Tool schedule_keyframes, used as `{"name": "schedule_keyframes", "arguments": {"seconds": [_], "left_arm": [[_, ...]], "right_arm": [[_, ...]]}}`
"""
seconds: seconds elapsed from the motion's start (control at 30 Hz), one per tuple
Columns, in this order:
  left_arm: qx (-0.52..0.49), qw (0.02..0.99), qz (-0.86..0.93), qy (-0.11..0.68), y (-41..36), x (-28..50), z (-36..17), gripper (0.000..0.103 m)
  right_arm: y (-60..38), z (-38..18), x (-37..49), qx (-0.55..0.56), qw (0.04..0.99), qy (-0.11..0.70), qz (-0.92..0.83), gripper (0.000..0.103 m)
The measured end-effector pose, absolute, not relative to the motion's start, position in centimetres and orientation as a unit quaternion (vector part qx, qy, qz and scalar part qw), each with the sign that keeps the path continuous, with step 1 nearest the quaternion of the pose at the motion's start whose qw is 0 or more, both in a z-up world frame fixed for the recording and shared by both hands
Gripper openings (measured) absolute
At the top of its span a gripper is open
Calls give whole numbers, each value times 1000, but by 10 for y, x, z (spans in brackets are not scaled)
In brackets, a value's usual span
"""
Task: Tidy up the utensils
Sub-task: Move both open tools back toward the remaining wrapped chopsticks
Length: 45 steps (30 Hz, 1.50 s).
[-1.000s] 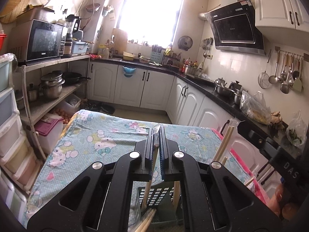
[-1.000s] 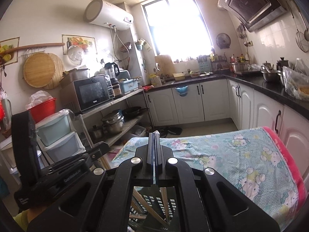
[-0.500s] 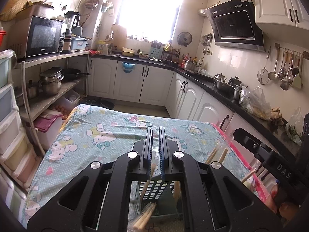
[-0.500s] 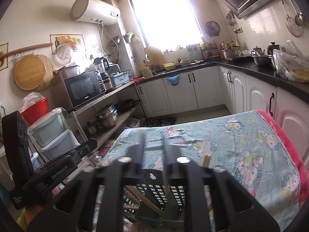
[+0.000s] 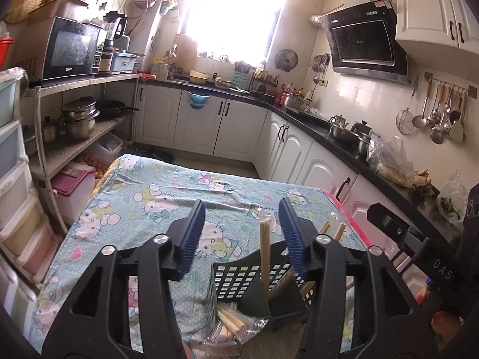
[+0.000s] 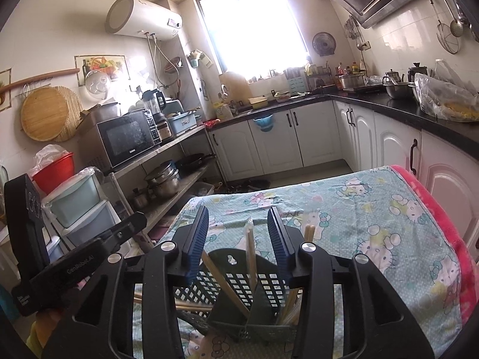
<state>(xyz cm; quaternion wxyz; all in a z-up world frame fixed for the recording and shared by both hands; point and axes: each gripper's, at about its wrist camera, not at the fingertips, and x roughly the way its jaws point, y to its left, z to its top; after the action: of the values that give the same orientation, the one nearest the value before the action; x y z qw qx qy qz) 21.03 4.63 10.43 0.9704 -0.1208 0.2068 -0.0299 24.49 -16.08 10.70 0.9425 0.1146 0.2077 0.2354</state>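
Observation:
A dark green slotted utensil basket (image 5: 236, 278) stands on the table's near edge, also seen in the right wrist view (image 6: 233, 281). Wrapped wooden chopsticks (image 5: 264, 248) stand upright in it, with more leaning (image 6: 223, 278) and one wrapped pair upright (image 6: 251, 254). More wrapped chopsticks (image 5: 230, 323) lie at the basket's foot. My left gripper (image 5: 242, 209) is open and empty above the basket. My right gripper (image 6: 238, 215) is open and empty, its jaws either side of the upright pair without touching.
The table wears a Hello Kitty cloth (image 5: 155, 197) with a pink edge (image 6: 443, 218) on the right. Shelves with a microwave (image 5: 70, 49) and pots stand left. White cabinets and a black counter (image 5: 323, 125) run along the back and right.
Both grippers were shut on chopsticks a second ago. Both have opened, leaving the chopsticks standing in the basket. Both have dropped lower towards the basket.

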Motion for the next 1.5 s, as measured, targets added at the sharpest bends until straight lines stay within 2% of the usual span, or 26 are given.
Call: {"name": "schedule_keyframes", "arguments": {"seconds": [0.07,0.13,0.5,0.63,0.83,1.5], "left_arm": [[-123,971,-30,204,47,207,106,55],[-125,971,-32,202,48,203,107,64],[-158,965,-35,205,61,186,105,91],[-163,965,-34,204,66,176,103,92],[-165,964,-33,206,70,162,100,92],[-165,963,-27,209,70,132,91,92]], "right_arm": [[-161,108,242,111,944,206,234,42],[-161,108,239,106,945,205,232,48],[-160,106,221,84,948,209,226,61],[-161,104,214,74,949,208,225,67],[-159,101,202,63,949,210,227,69],[-170,95,170,48,949,214,228,70]]}}
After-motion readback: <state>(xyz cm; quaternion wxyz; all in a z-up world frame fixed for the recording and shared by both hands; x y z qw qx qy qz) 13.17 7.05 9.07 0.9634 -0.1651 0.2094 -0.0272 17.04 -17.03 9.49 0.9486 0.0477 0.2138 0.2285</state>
